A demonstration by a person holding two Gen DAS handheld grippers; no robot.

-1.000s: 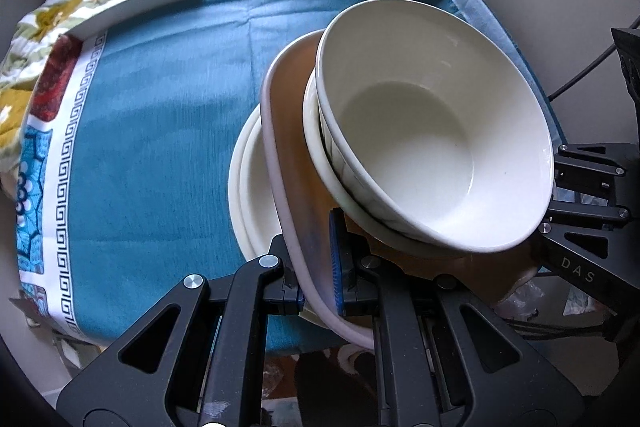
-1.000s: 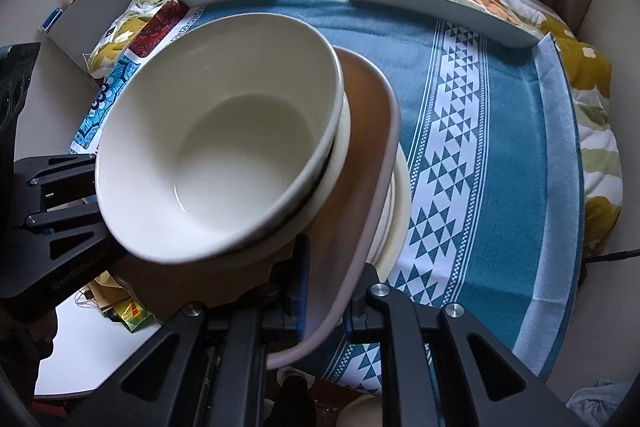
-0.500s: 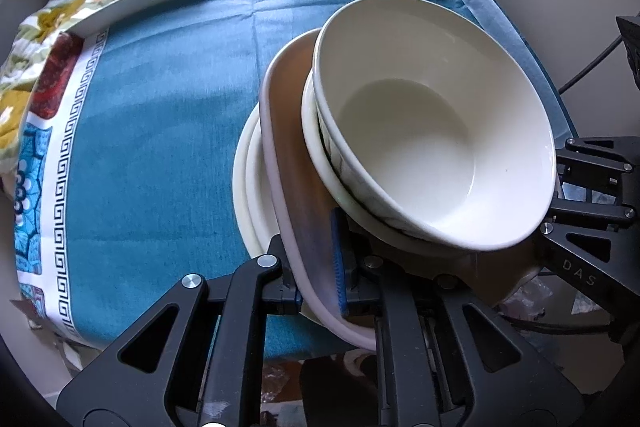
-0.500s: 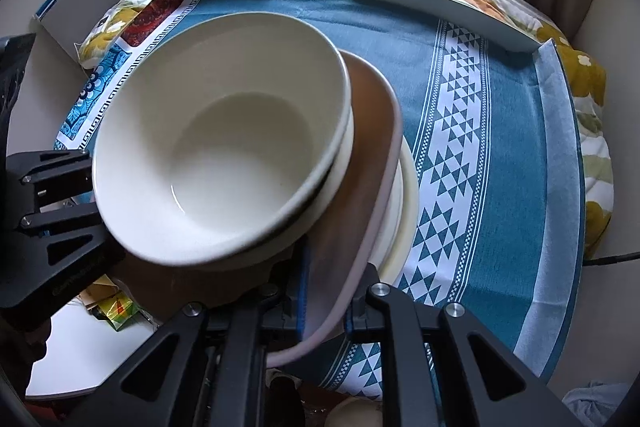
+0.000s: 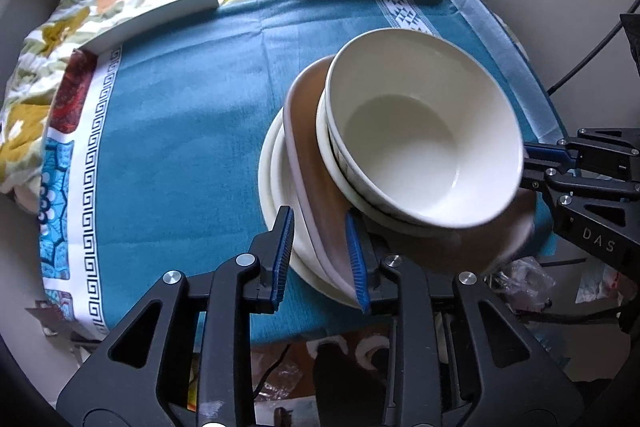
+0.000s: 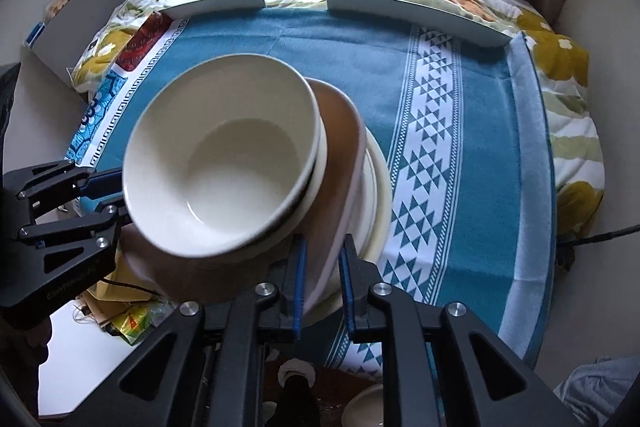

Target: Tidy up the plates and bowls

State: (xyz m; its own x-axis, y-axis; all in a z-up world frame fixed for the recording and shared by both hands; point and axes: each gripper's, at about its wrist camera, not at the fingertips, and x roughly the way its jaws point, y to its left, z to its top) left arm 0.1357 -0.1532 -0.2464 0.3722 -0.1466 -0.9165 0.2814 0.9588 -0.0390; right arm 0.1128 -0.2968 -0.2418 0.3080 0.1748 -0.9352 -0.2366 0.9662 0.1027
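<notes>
A stack of dishes sits on the blue tablecloth near its front edge. From the bottom: cream plates (image 5: 280, 183) (image 6: 378, 203), a brown rectangular plate (image 5: 312, 163) (image 6: 340, 147), a small white plate, and a large white bowl (image 5: 420, 147) (image 6: 224, 155) on top. My left gripper (image 5: 320, 251) is open, its blue pads apart on either side of the brown plate's rim. My right gripper (image 6: 323, 279) is open too, its pads straddling the opposite rim with gaps. Each gripper shows from the side in the other view: the right one (image 5: 592, 187), the left one (image 6: 60, 203).
The blue patterned tablecloth (image 5: 180, 131) (image 6: 460, 131) covers the table. Two grey curved bars (image 5: 152, 19) (image 6: 416, 15) lie along its far edge, on a floral cloth. Curtains and walls stand close behind. Clutter lies on the floor below the front edge.
Both grippers have opened and let go of the brown plate's rim. The stack has come down onto the cream plates, and both grippers have drawn back a little.
</notes>
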